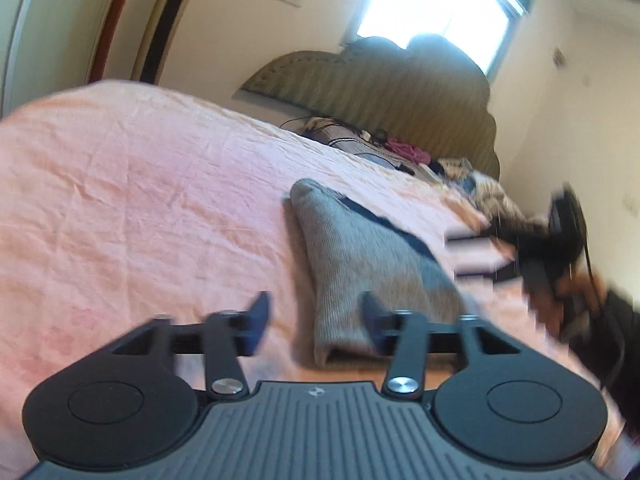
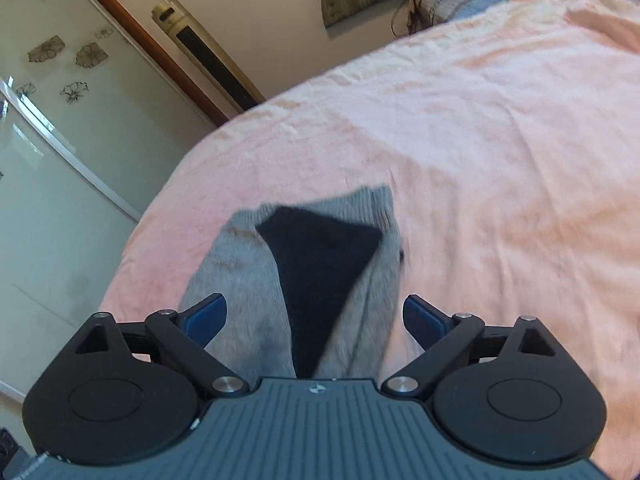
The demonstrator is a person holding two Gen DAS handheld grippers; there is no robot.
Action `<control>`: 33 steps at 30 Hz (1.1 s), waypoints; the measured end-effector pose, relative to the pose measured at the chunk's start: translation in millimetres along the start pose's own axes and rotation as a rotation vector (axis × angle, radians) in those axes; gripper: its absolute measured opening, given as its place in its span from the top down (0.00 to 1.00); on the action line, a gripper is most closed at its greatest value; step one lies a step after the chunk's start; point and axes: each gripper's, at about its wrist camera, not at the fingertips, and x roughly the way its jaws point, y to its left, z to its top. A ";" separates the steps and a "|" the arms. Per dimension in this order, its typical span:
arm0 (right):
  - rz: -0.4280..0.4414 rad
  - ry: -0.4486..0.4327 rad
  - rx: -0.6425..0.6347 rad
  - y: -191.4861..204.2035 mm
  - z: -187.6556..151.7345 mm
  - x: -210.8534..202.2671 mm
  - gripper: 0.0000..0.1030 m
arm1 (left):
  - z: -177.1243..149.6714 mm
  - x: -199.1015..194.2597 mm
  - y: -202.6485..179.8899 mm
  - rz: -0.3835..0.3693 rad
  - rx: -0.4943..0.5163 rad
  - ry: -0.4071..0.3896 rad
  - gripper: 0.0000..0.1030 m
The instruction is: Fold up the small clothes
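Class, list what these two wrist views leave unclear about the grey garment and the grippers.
- Grey garment: near end hidden behind the right gripper body, right wrist view.
- Right gripper: motion-blurred, fingers unreadable, left wrist view.
- Items by the headboard: small, blurred.
- Left gripper: absent from right view.

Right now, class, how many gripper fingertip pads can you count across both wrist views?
4. The left gripper shows two blue pads, one each side of the grey garment's near end. The right gripper shows two more, flanking the garment. None seem hidden.
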 end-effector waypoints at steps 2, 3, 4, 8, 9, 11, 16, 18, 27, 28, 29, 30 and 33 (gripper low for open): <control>-0.038 0.034 0.003 -5.3 -11.6 8.7 0.14 | 13.2 31.2 5.4 -0.063 -0.056 0.059 0.27; -0.025 0.006 -0.001 -3.6 -15.2 8.7 0.13 | 18.4 48.6 6.6 -0.059 -0.079 0.078 0.27; -0.002 0.013 0.016 -2.1 -15.6 11.6 0.13 | 24.0 67.0 7.7 -0.053 -0.103 0.101 0.27; 0.026 0.015 0.055 2.9 -0.1 32.7 0.14 | 44.2 132.8 12.5 -0.053 -0.211 0.220 0.29; 0.030 0.006 0.052 5.3 4.1 37.9 0.16 | 45.5 141.7 10.1 -0.054 -0.219 0.228 0.29; 0.011 0.036 0.002 12.6 8.7 50.5 0.66 | 47.7 156.5 4.1 -0.078 -0.236 0.273 0.63; -0.003 0.024 -0.039 -0.9 16.7 44.0 0.72 | 45.2 163.4 -13.4 -0.036 -0.167 0.296 0.62; 0.033 0.016 0.006 -7.4 7.1 39.2 0.67 | 43.6 155.6 -3.0 -0.058 -0.182 0.294 0.60; 0.385 0.182 0.130 -9.2 -70.9 7.2 0.11 | 9.0 115.5 29.7 -0.357 -0.363 0.420 0.34; 0.381 0.178 0.127 -7.4 -71.0 8.0 0.13 | 8.4 115.7 28.2 -0.353 -0.357 0.419 0.36; 0.374 0.184 0.143 -6.6 -69.2 10.8 0.24 | 7.8 117.9 26.9 -0.343 -0.365 0.428 0.50; 0.366 0.202 0.152 -6.6 -67.8 15.9 0.35 | 6.3 123.0 26.5 -0.332 -0.382 0.459 0.66; 0.310 0.239 0.081 -2.3 -70.9 22.1 0.79 | 4.2 125.3 19.4 -0.286 -0.353 0.490 0.84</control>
